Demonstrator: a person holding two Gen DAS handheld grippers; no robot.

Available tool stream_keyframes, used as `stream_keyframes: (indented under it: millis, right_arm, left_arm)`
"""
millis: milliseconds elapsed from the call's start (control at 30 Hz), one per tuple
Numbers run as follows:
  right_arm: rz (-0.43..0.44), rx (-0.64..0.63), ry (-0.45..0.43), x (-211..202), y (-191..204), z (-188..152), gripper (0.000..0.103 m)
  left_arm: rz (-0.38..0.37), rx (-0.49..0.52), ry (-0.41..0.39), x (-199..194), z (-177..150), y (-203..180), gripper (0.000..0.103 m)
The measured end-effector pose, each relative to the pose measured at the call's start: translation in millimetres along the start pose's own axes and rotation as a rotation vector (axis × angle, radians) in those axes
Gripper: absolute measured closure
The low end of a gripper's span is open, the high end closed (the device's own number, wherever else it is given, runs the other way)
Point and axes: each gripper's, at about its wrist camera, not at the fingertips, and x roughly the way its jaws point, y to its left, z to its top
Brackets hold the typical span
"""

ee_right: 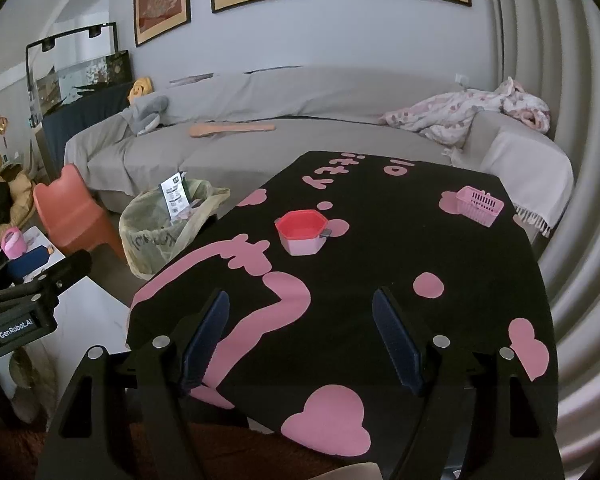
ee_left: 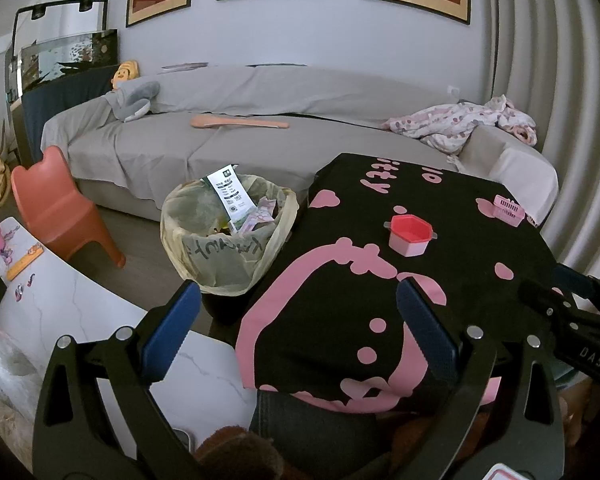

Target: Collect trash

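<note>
So both grippers are just hanging over the table with nothing in them. The left gripper (ee_left: 296, 328) has its black arms spread wide, the blue ribbed pads well apart and empty. Same deal with the right gripper (ee_right: 300, 340): jaws wide, nothing between the pads, only the tablecloth (ee_right: 380, 248) below. That cloth is a smooth matte black sheet with flat pink blobs, hearts and lettering printed on it.

The trash bin (ee_left: 224, 240) sits on the floor ahead and a bit to the left of the left gripper, right up against the table's left edge. From the right gripper it's farther off to the left and ahead. It's lined with a thin, crinkly, see-through yellowish bag (ee_right: 156, 236) with some dark scribbled writing on the front, and the bag's rim flops over the sides. Sticking up out of it is a long narrow paper slip (ee_left: 230, 192), white with a black top and printed text, long axis roughly upright and leaning back and left. More crumpled paper bits (ee_left: 260, 216) sit next to it inside.

On the cloth, ahead of both grippers, there's a little hexagonal cup (ee_right: 302, 232), glossy plastic, red rim and inside, paler pink walls, upright. Farther ahead and right is a small pink slatted plastic basket (ee_right: 480, 205). Behind everything is a sofa (ee_left: 220, 136) under a soft grey cover, and an orange moulded plastic kid's chair (ee_left: 60, 208) off to the left.
</note>
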Motion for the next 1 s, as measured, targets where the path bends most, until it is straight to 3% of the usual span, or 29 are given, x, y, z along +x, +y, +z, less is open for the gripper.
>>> stream_keyframes:
  millis: [1000]
  right_arm:
    - [0.008,0.028,-0.009,-3.3,-2.0,-0.2,0.032]
  left_arm:
    - [-0.003,0.015,0.003,-2.2,-3.2,-4.2,0.009]
